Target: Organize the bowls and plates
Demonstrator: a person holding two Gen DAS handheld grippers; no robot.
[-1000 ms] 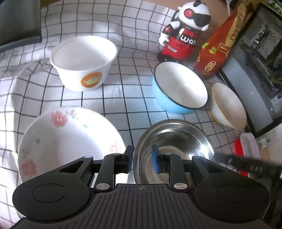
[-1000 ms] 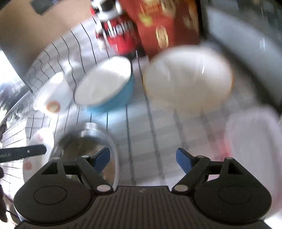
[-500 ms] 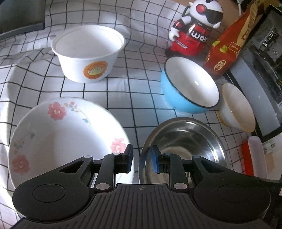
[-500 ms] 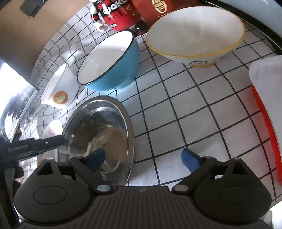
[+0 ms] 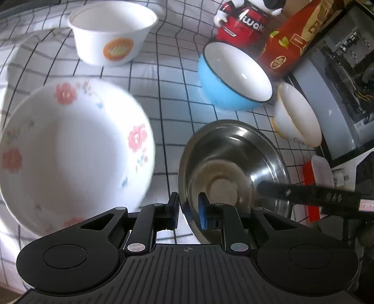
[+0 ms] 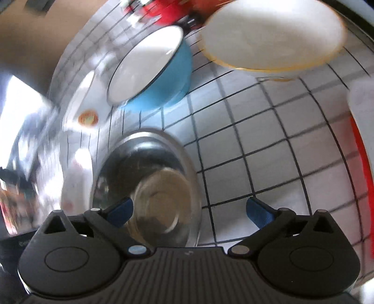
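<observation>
My left gripper is shut on the near rim of a steel bowl, which looks tilted. A floral white bowl sits to its left. A blue bowl, a white paper bowl with an orange logo and a small yellow-rimmed white bowl stand behind. My right gripper is open, its left finger over the steel bowl and its right finger beyond the rim. The blue bowl and the yellow-rimmed bowl lie ahead of it.
A checked cloth covers the table. A toy robot and a red packet stand at the back. A red box with a white lid lies at the right, also in the right wrist view. A dark screen stands at the right.
The steel bowl has tilted up in my left gripper's hold. My right gripper has moved closer over the steel bowl, still open. Both views are blurred by motion.
</observation>
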